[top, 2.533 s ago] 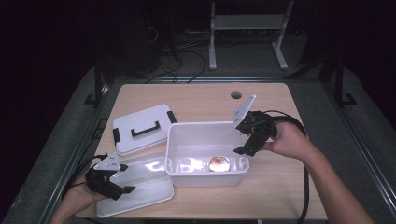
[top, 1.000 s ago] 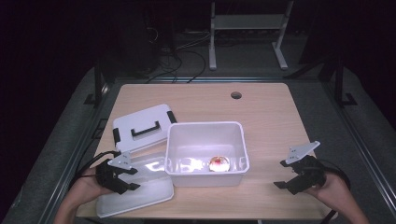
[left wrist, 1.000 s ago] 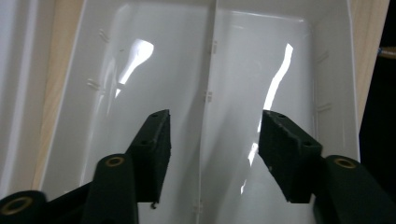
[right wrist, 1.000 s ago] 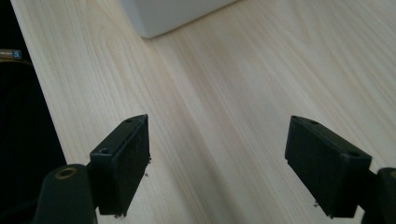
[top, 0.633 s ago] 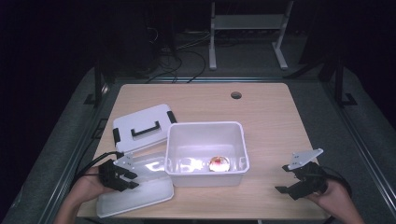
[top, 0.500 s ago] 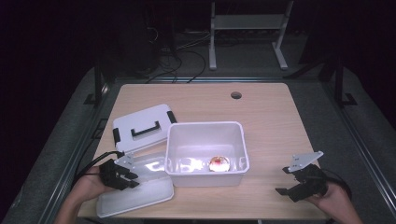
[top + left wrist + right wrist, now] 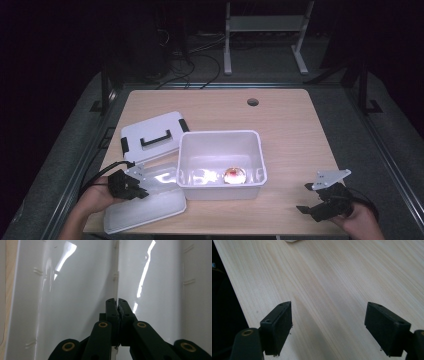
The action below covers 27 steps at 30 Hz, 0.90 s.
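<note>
Left gripper (image 7: 134,184) is clamped on the thin raised rib of the translucent lid (image 7: 150,200), jaws having just closed onto it; in the left gripper view the pads pinch that rib (image 7: 116,285) with almost no gap. The translucent lid lies flat at the front-left of the counter (image 7: 295,130), touching the left wall of the open white bin (image 7: 220,162). Right gripper (image 7: 320,202) hovers over bare counter at the front right, jaws spread wide with nothing between them, well apart from the bin.

Handling, judged: the lid is thin glossy moulded plastic, so light, a bit flexible and slippery. Held at one edge it will likely sag or twist and could slide out of the pads, so the rib is a fair hold but a narrow one. Second hold on the opposite long edge would steady it. Not fragile, but it may clatter or nudge the bin when lifted.

A small reddish round item (image 7: 234,175) sits on the bin floor near the front wall. A second white lid with black handle (image 7: 152,136) rests behind the translucent one, just beside the bin's back-left corner.
</note>
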Available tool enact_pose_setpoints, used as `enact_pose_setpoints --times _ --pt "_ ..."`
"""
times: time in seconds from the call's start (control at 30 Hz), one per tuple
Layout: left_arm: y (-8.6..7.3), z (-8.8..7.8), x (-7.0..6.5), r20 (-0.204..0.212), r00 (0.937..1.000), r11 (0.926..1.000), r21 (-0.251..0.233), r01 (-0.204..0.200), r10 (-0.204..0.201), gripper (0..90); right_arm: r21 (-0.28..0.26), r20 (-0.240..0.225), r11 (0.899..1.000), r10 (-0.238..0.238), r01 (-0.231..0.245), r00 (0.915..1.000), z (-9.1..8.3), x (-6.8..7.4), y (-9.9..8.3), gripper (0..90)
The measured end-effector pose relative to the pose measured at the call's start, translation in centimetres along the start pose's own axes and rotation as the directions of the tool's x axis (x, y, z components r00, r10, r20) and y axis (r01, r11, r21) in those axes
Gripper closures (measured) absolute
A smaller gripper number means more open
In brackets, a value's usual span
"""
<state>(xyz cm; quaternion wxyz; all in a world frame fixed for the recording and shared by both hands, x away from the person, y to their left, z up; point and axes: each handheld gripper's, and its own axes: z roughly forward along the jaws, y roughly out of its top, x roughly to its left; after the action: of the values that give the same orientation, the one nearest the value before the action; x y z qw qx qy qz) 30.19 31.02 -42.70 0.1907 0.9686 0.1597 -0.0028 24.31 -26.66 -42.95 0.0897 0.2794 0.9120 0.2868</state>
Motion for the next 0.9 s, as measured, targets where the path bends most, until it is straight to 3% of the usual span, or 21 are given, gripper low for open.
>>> enact_pose_setpoints --times 0.23,0.4,0.67,0.9 --pt "-0.2 -0.5 -0.3 0.007 1.0 0.9999 -0.016 -0.006 0.006 89.2 0.001 0.0 1.0 0.012 -0.012 0.9999 0.5 0.4 -0.4 20.8" --pt "-0.6 -1.8 -0.6 -0.013 0.9998 0.9993 -0.035 -0.012 0.012 89.2 0.0 0.001 1.0 0.011 -0.011 0.9999 0.6 0.5 -0.7 20.5" --pt "-1.9 -5.0 -1.1 -0.039 0.9992 0.9987 -0.051 -0.01 0.008 89.2 -0.013 0.011 1.0 0.027 -0.027 0.9996 0.4 0.6 -1.0 19.1" --pt "-2.0 -8.5 -1.4 -0.081 0.9965 0.9965 -0.079 -0.026 0.019 89.2 0.008 0.001 1.0 0.018 -0.018 0.9998 1.0 0.9 -0.9 18.4"
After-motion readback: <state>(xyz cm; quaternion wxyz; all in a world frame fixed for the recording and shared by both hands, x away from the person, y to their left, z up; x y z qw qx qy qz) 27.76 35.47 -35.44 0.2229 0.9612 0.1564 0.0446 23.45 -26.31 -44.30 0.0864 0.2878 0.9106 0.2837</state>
